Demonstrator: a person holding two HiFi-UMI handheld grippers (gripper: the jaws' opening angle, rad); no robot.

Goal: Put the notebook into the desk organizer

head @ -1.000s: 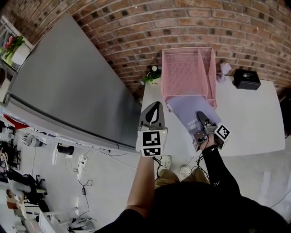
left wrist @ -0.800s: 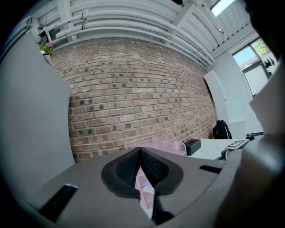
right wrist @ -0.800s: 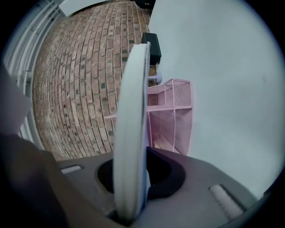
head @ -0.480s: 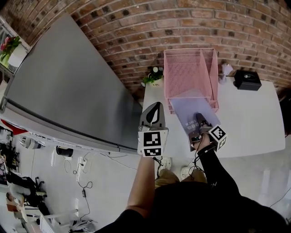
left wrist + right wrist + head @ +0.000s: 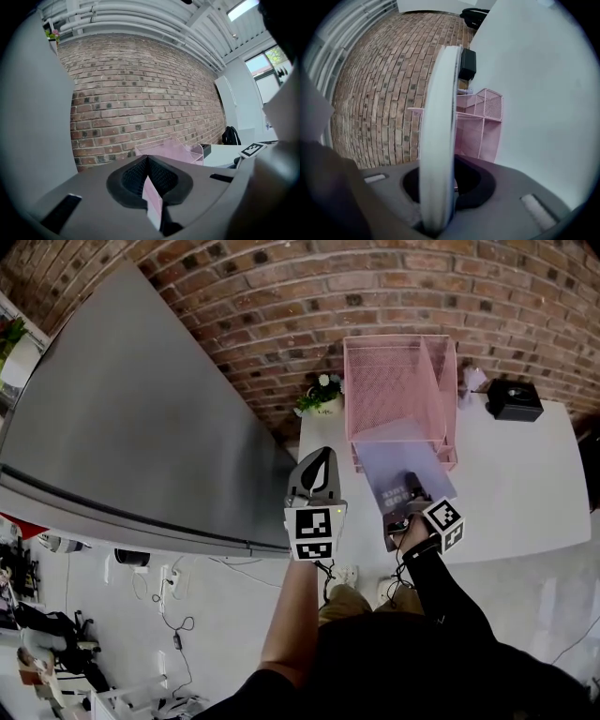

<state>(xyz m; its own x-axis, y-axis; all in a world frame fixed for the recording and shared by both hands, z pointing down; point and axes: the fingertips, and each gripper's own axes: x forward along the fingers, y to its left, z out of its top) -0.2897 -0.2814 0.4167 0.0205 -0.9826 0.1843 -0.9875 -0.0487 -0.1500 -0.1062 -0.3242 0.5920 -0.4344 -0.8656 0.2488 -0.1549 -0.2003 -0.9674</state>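
The lavender notebook (image 5: 398, 463) lies tilted over the white table, its far edge reaching the front of the pink mesh desk organizer (image 5: 398, 381). My right gripper (image 5: 411, 488) is shut on the notebook's near end. In the right gripper view the notebook (image 5: 439, 126) shows edge-on between the jaws, with the organizer (image 5: 482, 125) just beyond it. My left gripper (image 5: 321, 457) hangs left of the table's edge, off the table, shut and holding nothing. In the left gripper view its tips (image 5: 148, 161) meet, with the organizer (image 5: 173, 151) behind.
A small potted plant (image 5: 323, 397) stands left of the organizer by the brick wall. A black box (image 5: 514, 399) and a small pale object (image 5: 475, 381) sit at the back right of the table (image 5: 525, 484). A large grey panel (image 5: 141, 427) fills the left.
My right gripper has pushed the notebook forward, so its far edge now sits at the organizer's front. The left gripper has hardly moved.
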